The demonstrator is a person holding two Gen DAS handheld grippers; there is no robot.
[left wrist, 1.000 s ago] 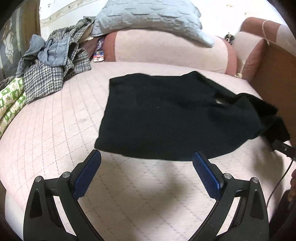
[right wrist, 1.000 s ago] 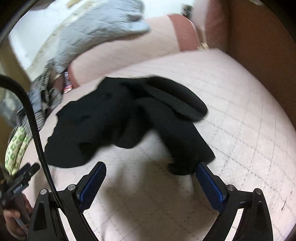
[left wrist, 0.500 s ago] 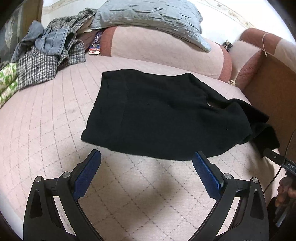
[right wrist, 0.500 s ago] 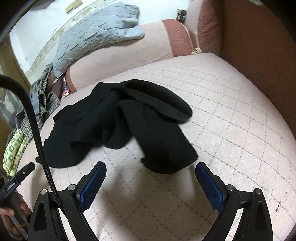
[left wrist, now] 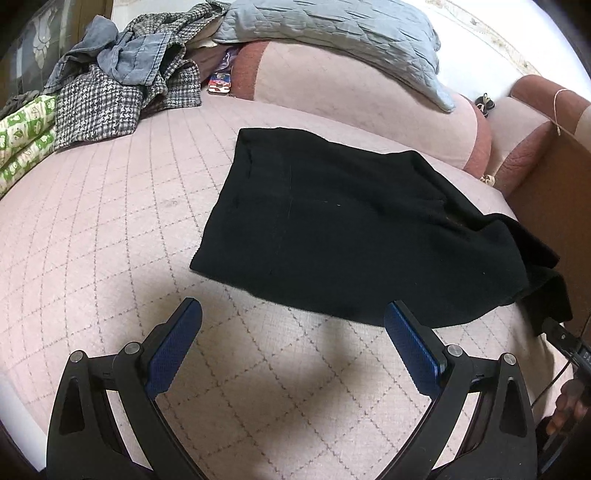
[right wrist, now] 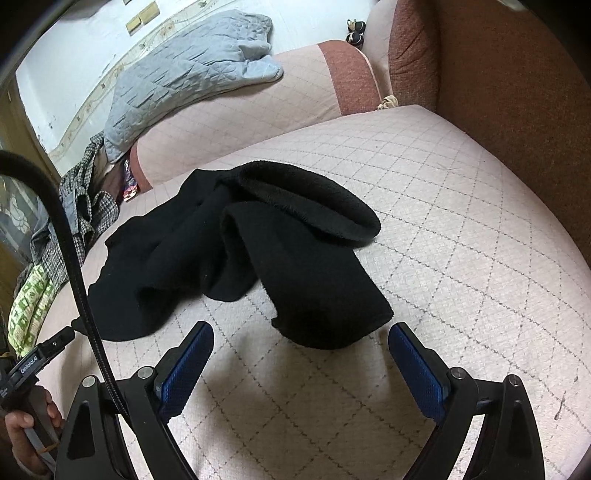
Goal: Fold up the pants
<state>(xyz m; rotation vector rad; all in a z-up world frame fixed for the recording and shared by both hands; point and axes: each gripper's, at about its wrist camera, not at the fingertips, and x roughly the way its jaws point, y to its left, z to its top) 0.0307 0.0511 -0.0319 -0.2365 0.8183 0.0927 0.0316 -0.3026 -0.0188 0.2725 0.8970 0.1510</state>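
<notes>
Black pants [left wrist: 343, 236] lie on the pink quilted bed [left wrist: 110, 229]. Their waist end is flat at the left, and the legs bunch up toward the right. In the right wrist view the pants [right wrist: 258, 258] show two rumpled legs, one cuff end just ahead of my fingers. My left gripper [left wrist: 293, 325] is open, hovering just short of the near edge of the pants, with nothing between its blue pads. My right gripper [right wrist: 301, 341] is open too, straddling the nearest leg end without touching it.
A heap of checked and denim clothes [left wrist: 122, 77] and a green patterned cloth [left wrist: 26, 129] lie at the far left. A grey quilted pillow [left wrist: 332, 33] rests on the pink bolster [left wrist: 351, 88]. A brown headboard [right wrist: 517, 92] bounds the right side. A hand [right wrist: 26, 432] holds the other gripper's handle.
Both grippers have shifted a little over the bed; the pants now sit slightly further right in the left view and nearer in the right view. The pants lie still. Both stay open.
</notes>
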